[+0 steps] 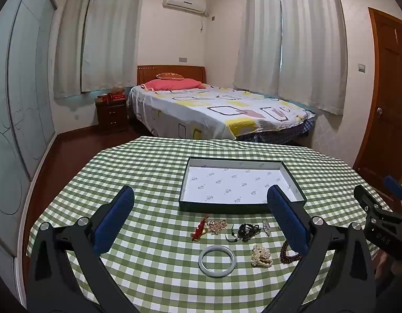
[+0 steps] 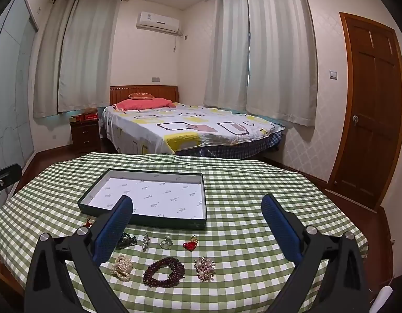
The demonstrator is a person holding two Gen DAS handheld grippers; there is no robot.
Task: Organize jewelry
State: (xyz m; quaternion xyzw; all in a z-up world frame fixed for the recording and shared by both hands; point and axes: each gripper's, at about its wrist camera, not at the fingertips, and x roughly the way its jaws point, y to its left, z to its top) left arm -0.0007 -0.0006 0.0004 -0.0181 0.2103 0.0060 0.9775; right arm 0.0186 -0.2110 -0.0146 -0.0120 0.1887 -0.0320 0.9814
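Jewelry waits on the green checked tablecloth (image 1: 154, 172).
Left gripper (image 1: 201, 203) and right gripper (image 2: 198, 208) are spread wide, holding nothing; pale round bangle (image 1: 217, 260) lies near the flat dark box (image 1: 224, 206); its printed marks are too small to read.

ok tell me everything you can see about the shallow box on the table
The shallow box is a low rectangular tray with thin dark green walls, seemingly cardboard. Its white lining carries a repeated small grey print. It has no lid and nothing lies inside. It sits flat on the green checked tablecloth, on the far side of the rows of jewelry, touching none of them. Neither claw touches it; in each wrist view one blue finger only overlaps it.
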